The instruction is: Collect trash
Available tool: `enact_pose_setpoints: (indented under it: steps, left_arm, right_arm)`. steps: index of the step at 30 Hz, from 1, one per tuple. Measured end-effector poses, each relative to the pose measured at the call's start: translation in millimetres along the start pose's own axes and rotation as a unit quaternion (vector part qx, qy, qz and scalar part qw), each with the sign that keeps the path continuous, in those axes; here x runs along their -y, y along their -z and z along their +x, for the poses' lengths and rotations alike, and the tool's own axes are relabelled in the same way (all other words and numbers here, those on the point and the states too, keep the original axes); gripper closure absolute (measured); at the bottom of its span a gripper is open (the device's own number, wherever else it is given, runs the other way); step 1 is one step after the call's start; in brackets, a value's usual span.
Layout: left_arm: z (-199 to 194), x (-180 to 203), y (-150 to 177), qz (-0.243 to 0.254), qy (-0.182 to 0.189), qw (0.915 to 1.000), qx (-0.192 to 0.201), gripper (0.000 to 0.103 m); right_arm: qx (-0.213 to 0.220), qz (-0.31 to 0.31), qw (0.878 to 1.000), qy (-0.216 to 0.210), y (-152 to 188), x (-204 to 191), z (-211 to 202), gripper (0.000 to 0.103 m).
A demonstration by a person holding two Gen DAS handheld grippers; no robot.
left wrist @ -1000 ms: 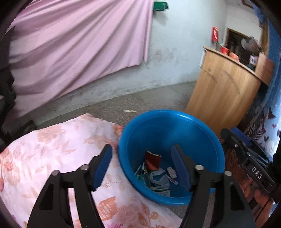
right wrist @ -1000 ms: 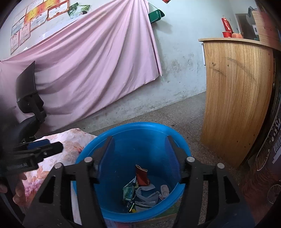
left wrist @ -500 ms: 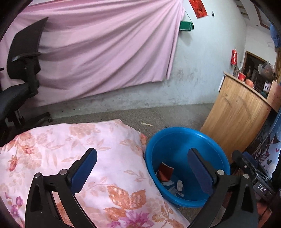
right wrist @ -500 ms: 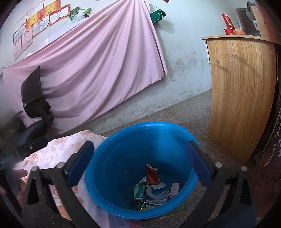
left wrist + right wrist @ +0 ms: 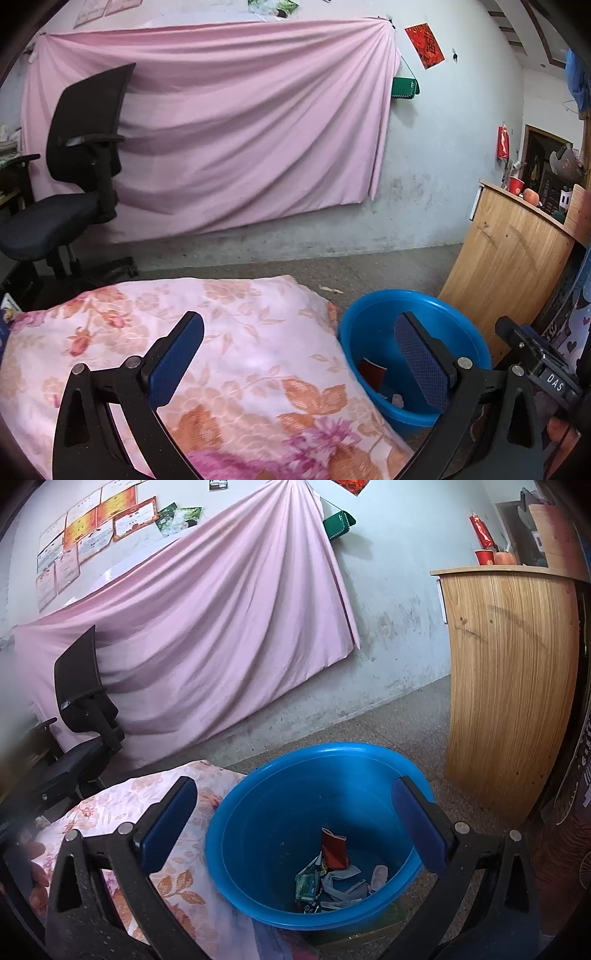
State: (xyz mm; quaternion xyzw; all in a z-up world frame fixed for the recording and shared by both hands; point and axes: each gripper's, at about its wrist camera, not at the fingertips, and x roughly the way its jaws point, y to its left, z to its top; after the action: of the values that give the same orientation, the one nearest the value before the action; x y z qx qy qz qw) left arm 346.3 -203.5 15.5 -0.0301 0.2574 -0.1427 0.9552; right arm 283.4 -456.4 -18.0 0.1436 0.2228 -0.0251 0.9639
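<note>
Left gripper (image 5: pixel 299 343): blue-padded jaws spread wide, nothing between them; it hangs over the floral quilt (image 5: pixel 229 354), with its right finger in front of the blue basin (image 5: pixel 413 325).

Right gripper (image 5: pixel 295 812): jaws likewise wide apart and empty, framing the basin from above. In the left wrist view, part of this gripper shows at the far right edge, just beside the basin.

Blue basin sits on the floor, touching the quilt's edge, near the wooden counter (image 5: pixel 509 686). The trash (image 5: pixel 332 875) lies at the basin's bottom: a red packet (image 5: pixel 334 851) standing on end, a greenish wrapper, pale scraps. Smaller pieces are too blurred to identify; possibly paper or plastic.

One scrap (image 5: pixel 330 289) lies on the bare floor behind the basin, apart from it.

Background: pink cloth (image 5: pixel 229 125) hung on the wall, black office chair (image 5: pixel 70 184) to the left, well apart from the basin.
</note>
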Motion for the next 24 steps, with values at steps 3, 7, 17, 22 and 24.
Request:
enact_pose_setpoints:
  steps: [3, 7, 17, 22, 24]
  left_arm:
    - [-10.2, -5.3, 1.3, 0.000, -0.006, 1.0000, 0.007, 0.002]
    - [-24.2, -12.6, 2.6, -0.004, -0.016, 0.9997, 0.017, 0.002]
    - [-66.4, -20.9, 11.2, 0.000, -0.026, 0.9989, 0.039, 0.002]
    - [-87.2, -26.7, 16.0, -0.003, -0.039, 0.9982, 0.046, 0.002]
    - [-96.0, -29.4, 18.3, -0.002, -0.041, 0.9980, 0.049, 0.002]
  right_arm:
    - [0.008, -0.003, 1.000, -0.001, -0.8, -5.8, -7.3, 0.000]
    - [0.016, -0.009, 1.000, -0.004, -2.5, -13.5, -17.1, 0.000]
    - [0.040, -0.015, 0.999, -0.009, -1.2, -30.6, -50.9, 0.000]
    - [0.047, -0.015, 0.999, -0.008, 12.2, -40.7, -75.3, 0.000]
    - [0.052, -0.019, 0.998, -0.008, 15.3, -46.1, -84.8, 0.000]
